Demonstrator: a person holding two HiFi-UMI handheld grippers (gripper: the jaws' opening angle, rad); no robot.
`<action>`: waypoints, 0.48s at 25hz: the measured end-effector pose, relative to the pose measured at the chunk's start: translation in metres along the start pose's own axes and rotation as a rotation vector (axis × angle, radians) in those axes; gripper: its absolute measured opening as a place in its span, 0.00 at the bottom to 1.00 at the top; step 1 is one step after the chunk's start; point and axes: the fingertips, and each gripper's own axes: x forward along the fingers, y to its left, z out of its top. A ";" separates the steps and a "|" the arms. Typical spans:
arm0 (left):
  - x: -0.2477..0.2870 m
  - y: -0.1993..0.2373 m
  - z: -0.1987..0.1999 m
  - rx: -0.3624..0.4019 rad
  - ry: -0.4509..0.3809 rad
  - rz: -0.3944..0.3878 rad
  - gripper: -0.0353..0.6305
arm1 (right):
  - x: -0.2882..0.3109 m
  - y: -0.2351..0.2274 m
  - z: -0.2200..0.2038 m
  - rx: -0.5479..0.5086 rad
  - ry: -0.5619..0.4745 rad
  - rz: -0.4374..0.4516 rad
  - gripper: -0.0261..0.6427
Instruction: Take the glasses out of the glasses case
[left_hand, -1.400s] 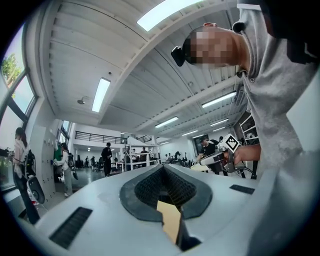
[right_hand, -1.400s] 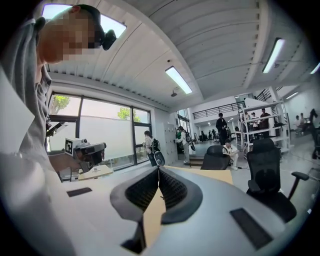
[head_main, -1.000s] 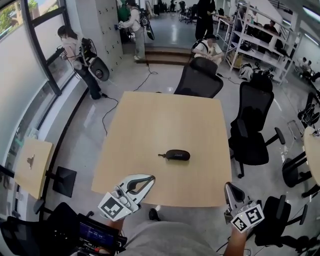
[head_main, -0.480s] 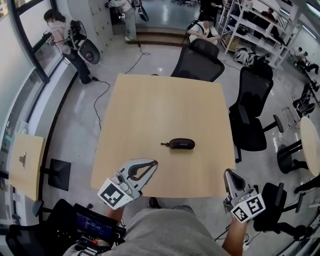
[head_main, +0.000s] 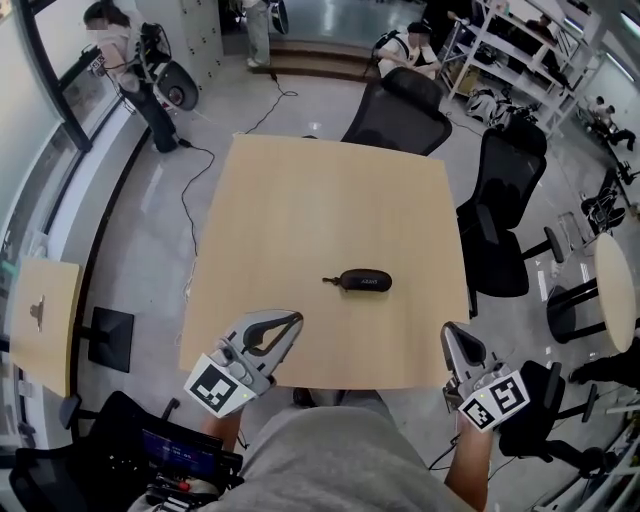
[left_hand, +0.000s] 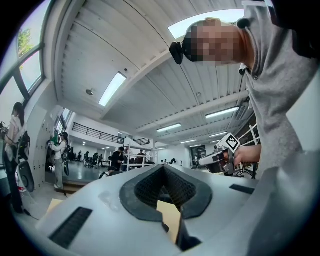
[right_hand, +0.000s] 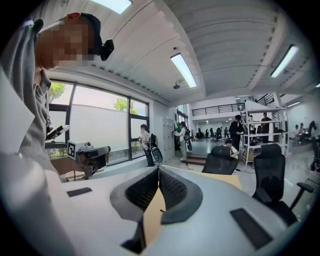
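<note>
A black, closed glasses case (head_main: 363, 281) lies on the wooden table (head_main: 320, 200), a little nearer than its middle, with a small pull tab at its left end. My left gripper (head_main: 294, 319) hovers over the near edge, left of the case and well short of it; its jaws meet at the tips and hold nothing. At the table's near right corner is my right gripper (head_main: 448, 330), also shut and empty. Both gripper views look up across the room: the left gripper (left_hand: 162, 168) and the right gripper (right_hand: 158, 168) show closed pads. The glasses are not visible.
Black office chairs stand at the far side (head_main: 395, 125) and the right side (head_main: 500, 250) of the table. A small wooden table (head_main: 35, 320) is at the left, a round one (head_main: 615, 290) at the right. People stand far off by the windows and shelves.
The head view has tilted, so the table and case sit slightly higher and further right in the picture. Both grippers stay shut near the front edge; the case has not moved.
</note>
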 end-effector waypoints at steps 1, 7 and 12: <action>-0.004 0.005 0.001 0.001 -0.001 0.013 0.06 | 0.006 0.001 0.001 -0.004 0.003 0.009 0.05; -0.028 0.037 -0.005 0.043 0.011 0.087 0.06 | 0.049 0.004 0.007 -0.021 0.011 0.066 0.05; -0.022 0.053 -0.018 0.024 0.062 0.113 0.06 | 0.075 -0.012 0.008 -0.007 0.020 0.085 0.05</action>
